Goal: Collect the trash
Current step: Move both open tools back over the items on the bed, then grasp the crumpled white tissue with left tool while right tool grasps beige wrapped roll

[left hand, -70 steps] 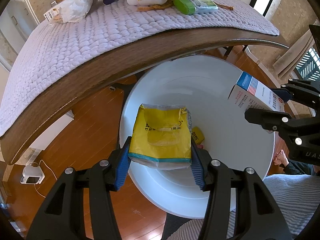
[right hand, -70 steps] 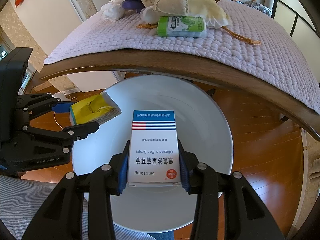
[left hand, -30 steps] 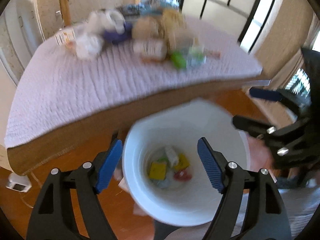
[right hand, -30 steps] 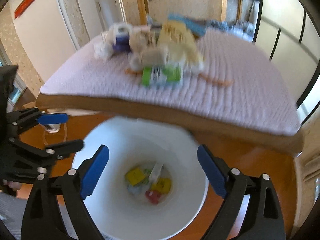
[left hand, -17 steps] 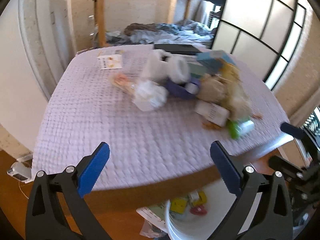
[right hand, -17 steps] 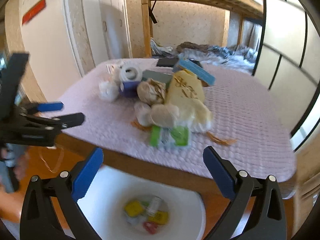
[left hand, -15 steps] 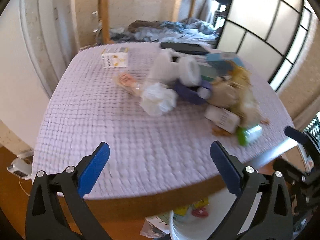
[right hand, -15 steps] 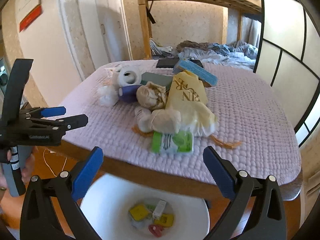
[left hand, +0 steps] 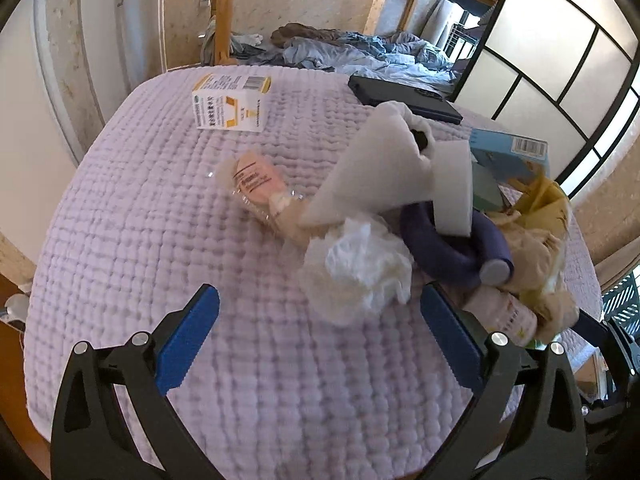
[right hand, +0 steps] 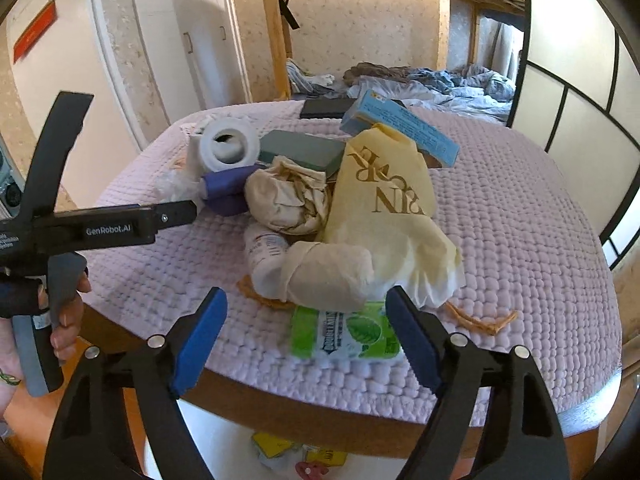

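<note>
My left gripper (left hand: 316, 336) hangs wide open over the lilac quilted table cover (left hand: 160, 240), with nothing between its pads. A crumpled white tissue (left hand: 360, 268) lies just ahead of its fingertips. Beyond it are a pink packet (left hand: 256, 180), a toilet roll (left hand: 400, 168) and a purple foam roll (left hand: 452, 244). My right gripper (right hand: 306, 336) is closing around a green wet-wipes pack (right hand: 344, 336) at the table's near edge. The pack lies between the jaws, and the pads do not press on it. The white bin (right hand: 216, 440) below the edge holds several bits of trash.
A yellow cloth bag (right hand: 384, 208), a rolled cream cloth (right hand: 328, 276), a white bottle (right hand: 264, 252), a blue box (right hand: 400, 128) and a dark green box (right hand: 300, 148) are piled mid-table. A white and yellow box (left hand: 232, 102) and a black case (left hand: 400, 96) lie farther back. A person's hand (right hand: 64, 320) holds the left tool.
Both grippers let their items go into the bin, then rose from over it to the table top. The left jaws spread wide; the right jaws have narrowed around the wipes pack.
</note>
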